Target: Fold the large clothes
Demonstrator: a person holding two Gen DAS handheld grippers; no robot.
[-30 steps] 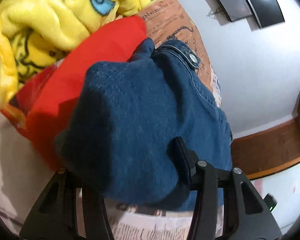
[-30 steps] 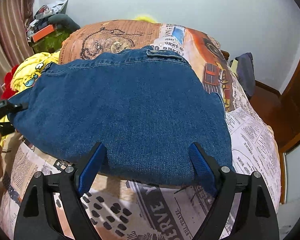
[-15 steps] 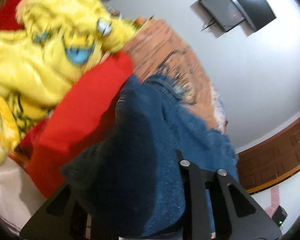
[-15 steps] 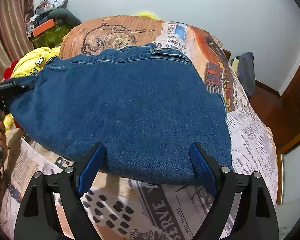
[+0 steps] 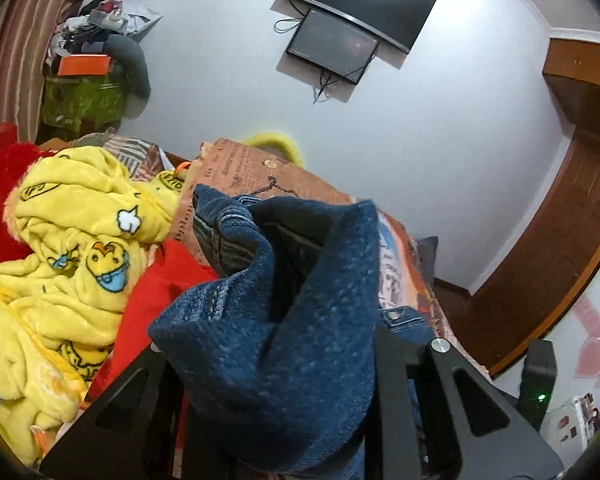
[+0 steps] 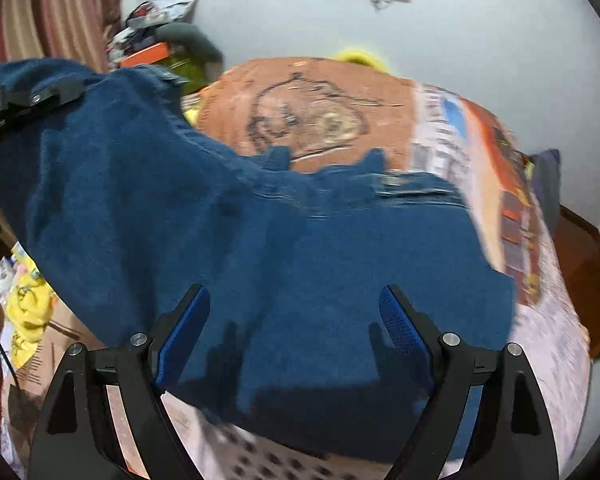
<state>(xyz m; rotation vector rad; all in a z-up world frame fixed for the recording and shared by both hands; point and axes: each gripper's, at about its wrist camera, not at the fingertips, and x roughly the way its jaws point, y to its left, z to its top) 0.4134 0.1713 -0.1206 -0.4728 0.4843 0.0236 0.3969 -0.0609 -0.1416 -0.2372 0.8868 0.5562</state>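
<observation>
L gripper (image 5: 284,364) lifting one side of the jeans (image 6: 284,264) off the bed (image 6: 540,344) to start a fold.
L jaws, just closing, are clamping bunched denim; R gripper (image 6: 294,332) is hovering wide open over the part lying flat, w/ nothing held. Next, prob. carrying the raised edge across, though blur is hiding the far hem.

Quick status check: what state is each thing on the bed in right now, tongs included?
Jeans: one end lifted off the bed, the rest lying flat.
Left tongs: shut on the jeans, jaws just closed further on the denim.
Right tongs: open, over the jeans, gripping nothing.
Yellow blanket: crumpled in a heap.
Red cloth: unfolded, partly under the jeans.
</observation>
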